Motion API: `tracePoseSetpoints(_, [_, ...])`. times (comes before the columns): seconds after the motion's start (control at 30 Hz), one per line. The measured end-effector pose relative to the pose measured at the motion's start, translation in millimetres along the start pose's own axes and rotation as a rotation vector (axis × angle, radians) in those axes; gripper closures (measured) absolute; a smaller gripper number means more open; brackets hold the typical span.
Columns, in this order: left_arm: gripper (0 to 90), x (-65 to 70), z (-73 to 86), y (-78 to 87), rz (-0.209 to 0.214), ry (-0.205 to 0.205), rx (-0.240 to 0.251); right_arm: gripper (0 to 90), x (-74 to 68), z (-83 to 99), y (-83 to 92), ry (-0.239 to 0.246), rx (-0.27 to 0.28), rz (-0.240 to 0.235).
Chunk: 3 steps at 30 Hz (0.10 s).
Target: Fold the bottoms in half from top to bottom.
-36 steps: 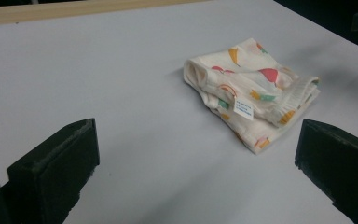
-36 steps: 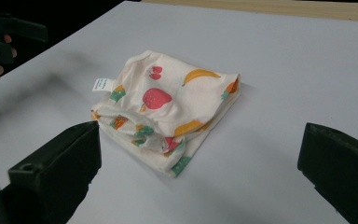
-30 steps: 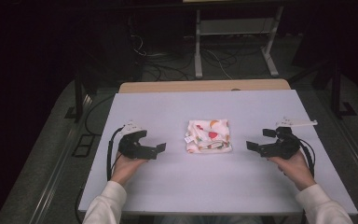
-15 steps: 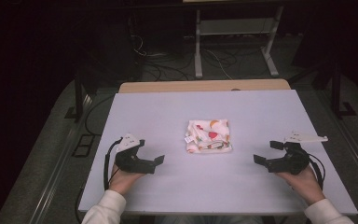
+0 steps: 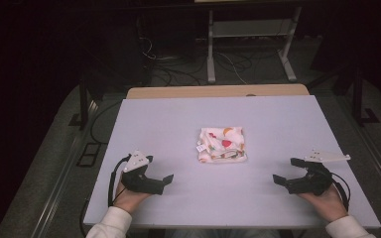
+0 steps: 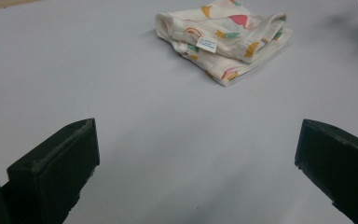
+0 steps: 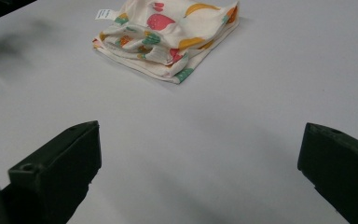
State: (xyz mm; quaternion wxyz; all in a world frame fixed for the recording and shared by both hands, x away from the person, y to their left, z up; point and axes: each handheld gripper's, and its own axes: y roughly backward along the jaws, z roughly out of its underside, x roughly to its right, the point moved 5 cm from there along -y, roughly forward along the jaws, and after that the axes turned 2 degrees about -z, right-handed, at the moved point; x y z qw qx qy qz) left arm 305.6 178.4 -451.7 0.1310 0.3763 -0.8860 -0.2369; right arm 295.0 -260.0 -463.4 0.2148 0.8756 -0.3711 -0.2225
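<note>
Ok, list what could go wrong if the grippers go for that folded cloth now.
The folded cloth lies loosely layered, so one gripper may pinch only the top layer and unfold it. The left gripper and right gripper are open on opposite sides; closing in together, they might push the cloth across the smooth table.

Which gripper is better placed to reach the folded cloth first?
Left, marginally. The left gripper sits nearer the folded cloth than the right gripper; both are open and empty.
</note>
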Motion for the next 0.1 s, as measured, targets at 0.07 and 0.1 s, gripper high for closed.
tracePoseSetpoints(0.07, [0.0,1.0,-0.8,0.6,0.009,0.002,0.006,0.0,1.2,1.0,1.9,-0.005,0.006,0.003])
tracePoseSetpoints(0.1, [0.0,1.3,-1.4,0.6,0.015,0.004,0.011,0.0,1.9,1.8,2.3,-0.009,0.006,0.001])
